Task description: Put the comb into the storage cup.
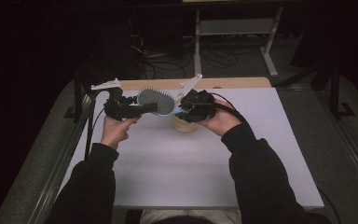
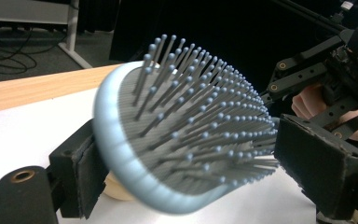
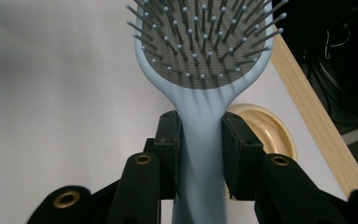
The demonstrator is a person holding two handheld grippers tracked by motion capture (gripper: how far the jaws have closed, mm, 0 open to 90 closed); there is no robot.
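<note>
Left gripper [image 1: 137,108] level above the white surface [image 1: 168,168], fingers [image 2: 81,172] apart on either side of the hairbrush [image 1: 156,101] head; one pad at the pale blue back rim, the other [image 2: 321,161] just off the bristle tips. Contact on the back side not resolved; no firm press seen on either face.

Hairbrush held in the air over the surface, bristles up toward the high view, handle pointing to the right gripper [image 1: 182,112]. Below it, resting on the surface, a round cream dish [image 3: 265,128], apart from the brush.

Right gripper fingers [image 3: 168,154] clamped on the brush handle [image 3: 200,140], just below the neck where it widens into the head.

Handling, judged: light, rigid moulded plastic body; smooth handle, likely slippery if gripped near its tapered end. Bristle pins thin and springy, cushion pad soft: poor place to press, likely to bend or skid. Best hold on the handle neck, or across the solid rim edges of the head, not on pins.
</note>
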